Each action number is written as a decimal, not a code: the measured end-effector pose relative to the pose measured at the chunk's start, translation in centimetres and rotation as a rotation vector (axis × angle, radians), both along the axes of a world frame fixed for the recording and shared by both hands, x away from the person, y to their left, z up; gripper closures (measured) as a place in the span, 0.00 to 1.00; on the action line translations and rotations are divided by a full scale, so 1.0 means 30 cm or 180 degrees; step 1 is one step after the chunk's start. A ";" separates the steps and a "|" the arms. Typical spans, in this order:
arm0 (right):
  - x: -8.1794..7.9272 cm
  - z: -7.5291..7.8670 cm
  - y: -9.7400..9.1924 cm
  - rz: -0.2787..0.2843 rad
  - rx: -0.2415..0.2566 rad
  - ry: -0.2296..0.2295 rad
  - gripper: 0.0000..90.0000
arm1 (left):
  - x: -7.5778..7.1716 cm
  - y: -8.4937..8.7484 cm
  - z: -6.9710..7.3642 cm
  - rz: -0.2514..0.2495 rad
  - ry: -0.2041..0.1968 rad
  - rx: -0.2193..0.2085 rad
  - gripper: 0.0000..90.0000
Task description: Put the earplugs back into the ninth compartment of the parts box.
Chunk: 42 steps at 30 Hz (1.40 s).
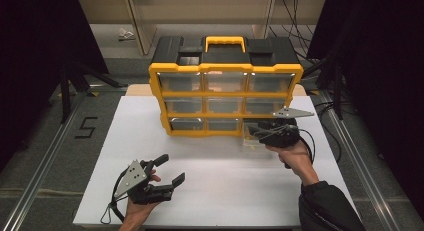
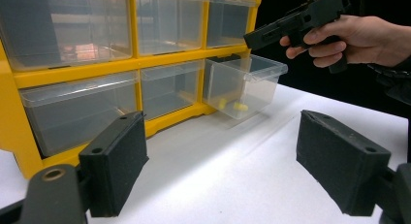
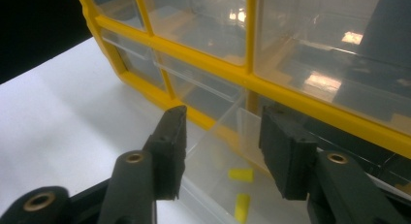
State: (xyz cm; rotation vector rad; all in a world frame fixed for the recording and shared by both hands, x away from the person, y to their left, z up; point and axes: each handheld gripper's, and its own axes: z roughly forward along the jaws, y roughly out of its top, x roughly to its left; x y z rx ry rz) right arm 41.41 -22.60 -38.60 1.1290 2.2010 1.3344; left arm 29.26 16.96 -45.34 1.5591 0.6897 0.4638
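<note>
A yellow and black drawer organizer stands upright at the back of the white table. Its bottom right clear drawer is pulled out and holds two small yellow pieces. My right gripper hovers over this drawer's front edge, open, its pads touching nothing. In the high view the right gripper sits at the organizer's lower right corner. My left gripper rests near the table's front left, open wide with nothing between its pads, pointing at the organizer.
The other clear drawers are pushed in and look empty. Metal rails run along both sides of the table. Bare white tabletop lies between the two grippers.
</note>
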 end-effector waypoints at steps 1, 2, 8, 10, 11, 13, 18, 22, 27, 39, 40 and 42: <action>0.000 0.000 0.000 0.0000 0.0000 0.0000 0.59 | 0.000 0.000 0.000 0.0000 0.0000 0.0000 0.20; -0.003 0.005 0.004 0.0005 0.0003 -0.0006 0.56 | 0.000 0.000 0.000 0.0000 0.0000 0.0002 0.20; -0.019 0.023 0.018 0.0022 0.0014 -0.0073 0.48 | 0.000 0.000 0.000 -0.0001 0.0002 0.0005 0.20; -0.026 0.030 0.025 0.0022 0.0025 -0.0097 0.45 | 0.000 0.000 0.000 -0.0001 0.0003 0.0005 0.20; -0.030 0.033 0.029 0.0028 0.0033 -0.0118 0.44 | 0.000 0.000 0.000 -0.0001 0.0002 0.0007 0.20; -0.042 0.037 0.040 0.0054 0.0062 -0.0165 0.43 | 0.000 0.000 0.000 -0.0002 0.0003 0.0007 0.20; -0.068 0.041 0.081 0.0185 0.0050 -0.0229 0.42 | 0.001 -0.002 -0.001 -0.0024 0.0019 0.0007 0.20; -0.090 0.059 0.097 0.0228 0.0110 -0.0313 0.41 | 0.000 -0.001 -0.001 -0.0024 0.0022 0.0004 0.20; -0.108 0.073 0.102 0.0270 0.0231 -0.0344 0.40 | 0.001 -0.002 -0.001 -0.0023 0.0021 0.0008 0.20; -0.192 0.045 0.113 0.0401 0.0449 -0.0446 0.36 | 0.003 -0.003 -0.002 -0.0025 0.0031 0.0009 0.20; -0.200 0.041 0.113 0.0398 0.0454 -0.0472 0.35 | 0.002 -0.002 -0.002 -0.0023 0.0037 0.0008 0.20; -0.217 0.033 0.113 0.0412 0.0479 -0.0523 0.35 | 0.004 -0.002 -0.003 -0.0027 0.0037 0.0003 0.20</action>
